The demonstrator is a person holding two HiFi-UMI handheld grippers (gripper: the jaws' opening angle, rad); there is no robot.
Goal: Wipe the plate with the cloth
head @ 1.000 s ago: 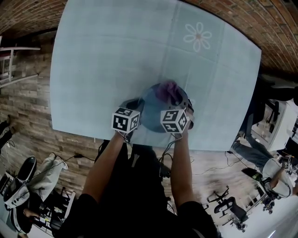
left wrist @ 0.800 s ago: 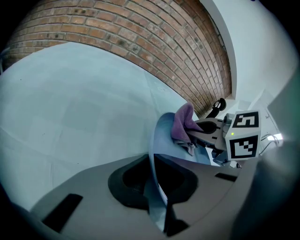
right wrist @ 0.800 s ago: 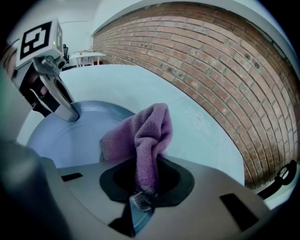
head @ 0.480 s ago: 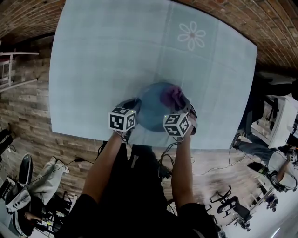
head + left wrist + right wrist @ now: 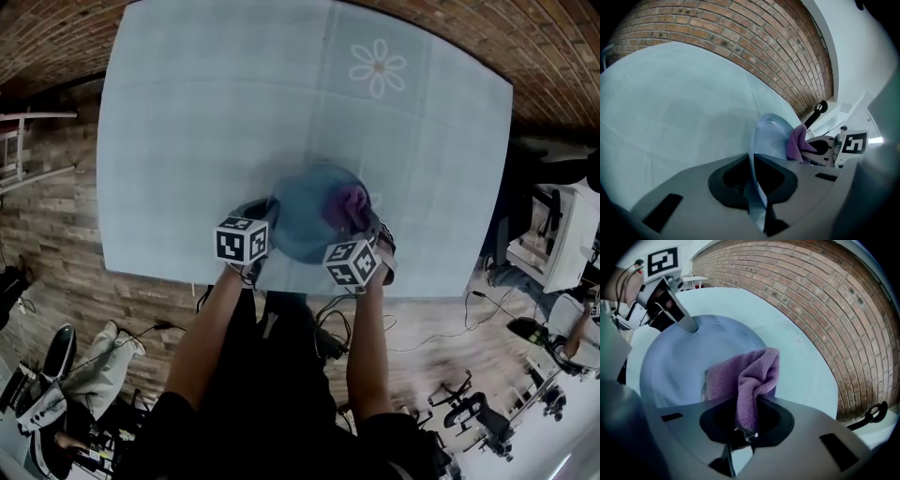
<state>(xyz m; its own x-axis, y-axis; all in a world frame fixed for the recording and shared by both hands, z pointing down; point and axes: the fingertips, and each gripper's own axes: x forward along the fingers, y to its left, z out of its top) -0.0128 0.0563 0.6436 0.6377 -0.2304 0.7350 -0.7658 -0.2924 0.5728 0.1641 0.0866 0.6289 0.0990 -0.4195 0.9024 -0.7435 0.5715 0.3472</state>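
Observation:
A blue plate (image 5: 305,220) is held above the near part of the table, tilted up on edge. My left gripper (image 5: 261,218) is shut on its left rim; in the left gripper view the plate (image 5: 765,140) runs edge-on between the jaws. My right gripper (image 5: 367,234) is shut on a purple cloth (image 5: 352,202), which lies against the plate's right side. In the right gripper view the cloth (image 5: 750,376) hangs folded from the jaws over the plate (image 5: 679,362), with the left gripper (image 5: 686,324) on the far rim.
The table (image 5: 206,112) carries a pale blue covering with a white flower print (image 5: 378,67) at the far right. Its near edge lies just under the grippers. Brick floor (image 5: 56,37) surrounds it; chairs and cables lie behind me.
The cloth and right gripper have slid from the plate's upper middle toward its right side and nearer me. The left gripper keeps its hold on the rim.

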